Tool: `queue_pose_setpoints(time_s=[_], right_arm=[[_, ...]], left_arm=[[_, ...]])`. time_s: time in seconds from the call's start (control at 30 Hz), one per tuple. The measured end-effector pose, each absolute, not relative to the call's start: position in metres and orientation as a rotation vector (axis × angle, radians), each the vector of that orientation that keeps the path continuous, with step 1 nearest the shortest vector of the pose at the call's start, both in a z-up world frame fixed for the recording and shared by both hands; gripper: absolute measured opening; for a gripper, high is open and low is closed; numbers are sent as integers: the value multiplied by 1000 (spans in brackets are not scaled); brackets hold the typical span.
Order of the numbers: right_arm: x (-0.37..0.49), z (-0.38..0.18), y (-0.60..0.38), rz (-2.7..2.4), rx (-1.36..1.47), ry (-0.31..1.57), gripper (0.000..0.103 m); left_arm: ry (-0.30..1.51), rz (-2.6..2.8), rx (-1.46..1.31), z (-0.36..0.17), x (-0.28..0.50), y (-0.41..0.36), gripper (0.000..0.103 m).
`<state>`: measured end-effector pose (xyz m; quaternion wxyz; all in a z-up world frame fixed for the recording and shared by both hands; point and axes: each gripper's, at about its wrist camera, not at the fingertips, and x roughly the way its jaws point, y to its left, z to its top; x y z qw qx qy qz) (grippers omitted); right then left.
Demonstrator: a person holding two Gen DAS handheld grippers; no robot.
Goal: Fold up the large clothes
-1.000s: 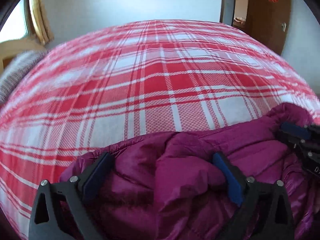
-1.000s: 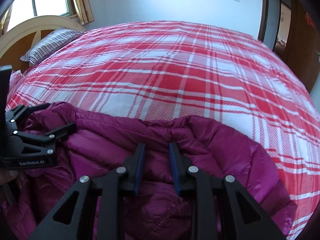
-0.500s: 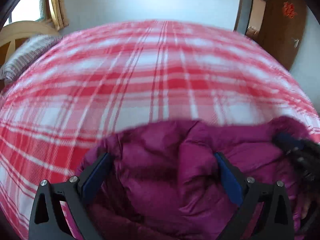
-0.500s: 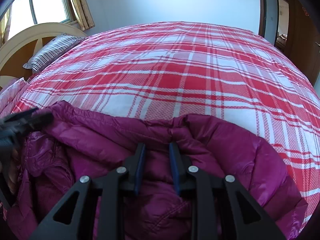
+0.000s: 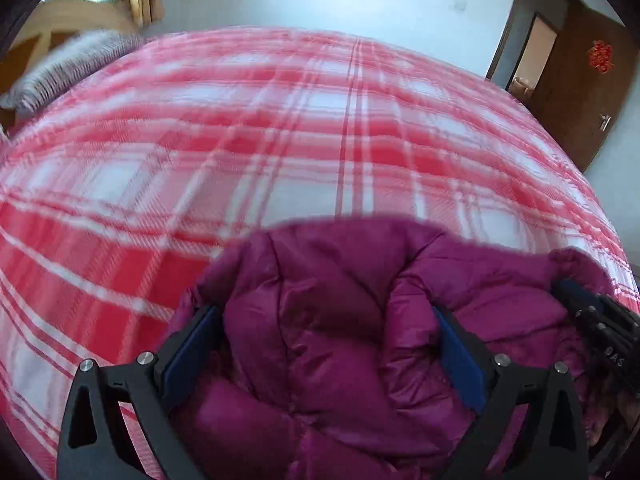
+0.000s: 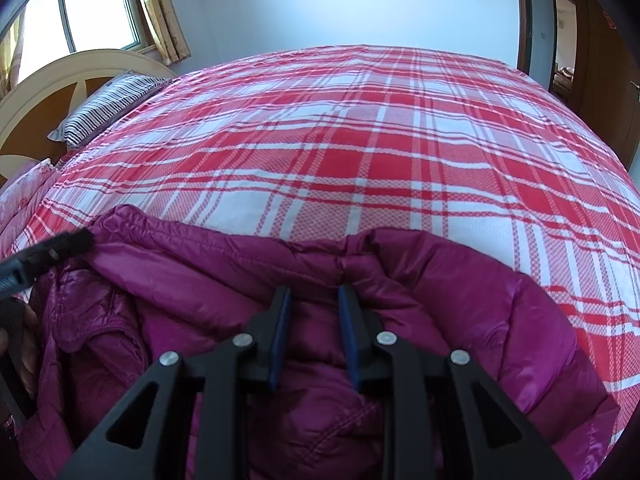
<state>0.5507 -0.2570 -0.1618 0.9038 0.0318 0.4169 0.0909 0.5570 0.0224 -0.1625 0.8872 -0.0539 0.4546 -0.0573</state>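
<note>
White walls, a curtained window (image 6: 96,20) and a brown wooden door (image 5: 576,92) frame a wide bed covered with a red-and-white plaid sheet (image 6: 360,152), which serves as the folding surface.

A bulky magenta quilted puffer jacket (image 6: 460,300) lies bunched at the near edge of that bed, its shiny padded panels heaped on each other rather than spread flat, so the folding looks barely begun.

The right hand-held gripper (image 6: 312,300) has its blue-padded jaws drawn close together on a ridge of the jacket near its far edge. The narrow gap is filled with fabric, so I judge it a firm pinch, probably anchoring that side while the other side is arranged.

The left hand-held gripper (image 5: 324,320) stands with its jaws wide apart, straddling a thick mound of the jacket. The pads flank the padding without visibly pressing it, which suits lining up for a grasp on such puffy material. Its view is smeared with motion blur.

Each gripper shows at the edge of the other's view, so the two work close together over the same garment.

Farther off, a striped pillow (image 6: 108,108) rests against a cream and wood headboard (image 6: 48,92).
</note>
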Motion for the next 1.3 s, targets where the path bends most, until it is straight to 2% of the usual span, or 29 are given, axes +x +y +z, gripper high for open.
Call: queue_pose_setpoints(time_s=[1.3], right_arm=[[553, -164, -244, 147, -29, 871, 27]], left_arm=[[927, -44, -35, -172, 556, 10, 102]])
